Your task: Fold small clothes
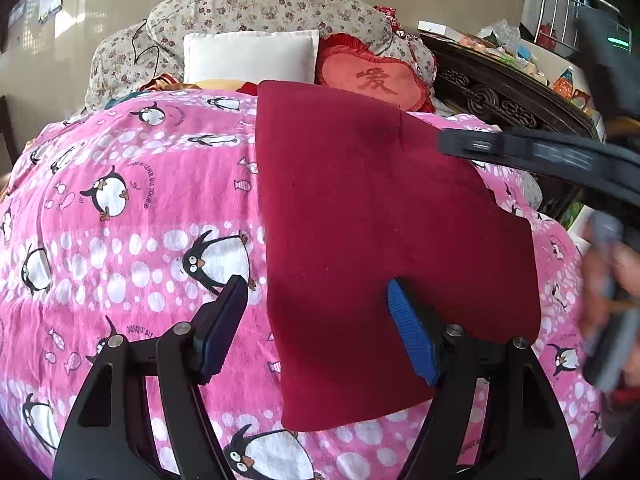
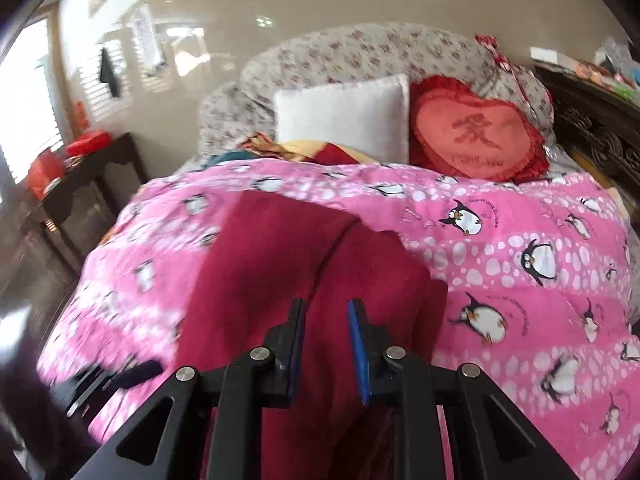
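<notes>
A dark red garment point(image 1: 380, 240) lies flat on the pink penguin bedspread point(image 1: 120, 220), with one fold line near its far right. My left gripper point(image 1: 316, 292) is open, its jaws wide apart over the garment's near left edge, holding nothing. The right gripper shows blurred at the right edge of the left wrist view point(image 1: 540, 156). In the right wrist view the garment point(image 2: 280, 260) lies below the right gripper point(image 2: 326, 308), whose jaws stand a small gap apart with nothing between them. The view is motion-blurred.
A white pillow point(image 1: 250, 56), a red heart cushion point(image 1: 376, 78) and a floral padded headboard point(image 1: 260, 8) sit at the bed's far end. A dark carved cabinet point(image 1: 504, 100) with clutter stands at the right. A dark side table point(image 2: 92, 168) stands left of the bed.
</notes>
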Available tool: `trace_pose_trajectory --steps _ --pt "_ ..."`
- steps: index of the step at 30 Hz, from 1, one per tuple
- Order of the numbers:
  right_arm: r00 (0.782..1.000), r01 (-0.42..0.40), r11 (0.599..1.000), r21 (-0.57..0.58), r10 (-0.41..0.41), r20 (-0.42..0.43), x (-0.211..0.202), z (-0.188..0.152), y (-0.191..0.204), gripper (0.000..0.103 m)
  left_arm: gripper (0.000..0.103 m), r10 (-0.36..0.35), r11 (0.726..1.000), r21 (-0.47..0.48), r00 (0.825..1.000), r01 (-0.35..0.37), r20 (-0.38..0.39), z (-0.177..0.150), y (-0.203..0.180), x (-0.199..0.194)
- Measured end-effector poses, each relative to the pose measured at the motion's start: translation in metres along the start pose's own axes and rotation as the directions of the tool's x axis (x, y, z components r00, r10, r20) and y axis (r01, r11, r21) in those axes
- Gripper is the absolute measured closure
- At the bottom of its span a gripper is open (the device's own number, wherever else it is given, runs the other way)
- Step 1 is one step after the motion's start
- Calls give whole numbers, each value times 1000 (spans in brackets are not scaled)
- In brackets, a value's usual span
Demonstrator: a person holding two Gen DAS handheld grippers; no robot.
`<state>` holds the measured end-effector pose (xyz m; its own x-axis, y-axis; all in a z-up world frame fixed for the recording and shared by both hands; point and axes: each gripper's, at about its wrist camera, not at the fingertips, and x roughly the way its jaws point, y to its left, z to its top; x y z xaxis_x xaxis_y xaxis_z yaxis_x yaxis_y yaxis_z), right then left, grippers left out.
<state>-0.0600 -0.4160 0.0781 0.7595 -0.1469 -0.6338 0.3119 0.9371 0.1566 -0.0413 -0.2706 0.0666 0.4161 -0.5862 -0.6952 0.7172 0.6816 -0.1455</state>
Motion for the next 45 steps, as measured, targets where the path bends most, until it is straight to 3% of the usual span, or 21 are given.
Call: trace_pose_trajectory --steps 4,9,13,17,19,24,31,36,39,41,43,45 --pt "999 -46 999 4 46 -6 -27 -27 4 72 30 -10 1000 -14 1000 9 -4 -1 1 1" --pt "991 -46 999 10 47 -126 0 -65 -6 66 30 -23 999 -28 1000 22 -18 -4 1 4" --pt "992 -95 994 53 99 -72 -14 -65 -16 62 30 -76 994 -85 996 72 -40 -5 8 1" --pt "996 -81 991 110 76 47 -40 -63 -31 44 30 -180 962 -216 983 170 -28 0 30 -6" --pt "996 -83 985 154 76 52 -39 -62 -41 26 30 -209 944 -264 978 200 -7 4 38 -8" --pt "980 -199 938 283 195 43 -15 -64 -66 17 30 -299 888 -367 954 279 1 12 55 2" --pt "948 -312 890 333 312 55 19 -64 -72 15 28 -389 839 -418 921 348 -14 18 60 30" --pt "954 -296 914 276 296 44 27 -55 -61 9 18 -411 816 -449 912 365 -5 20 61 44" --pt "958 -284 925 253 281 50 33 -52 -57 9 18 -411 825 -426 911 372 0 22 56 48" --pt "962 -271 930 248 265 60 34 -51 -55 14 26 -412 846 -378 911 376 -15 24 47 47" --pt "973 -229 946 228 222 58 28 -53 -53 35 35 -387 866 -349 922 358 -15 25 42 38" --pt "968 -250 939 237 236 84 15 -55 -52 47 42 -399 861 -348 917 372 -6 26 43 27"
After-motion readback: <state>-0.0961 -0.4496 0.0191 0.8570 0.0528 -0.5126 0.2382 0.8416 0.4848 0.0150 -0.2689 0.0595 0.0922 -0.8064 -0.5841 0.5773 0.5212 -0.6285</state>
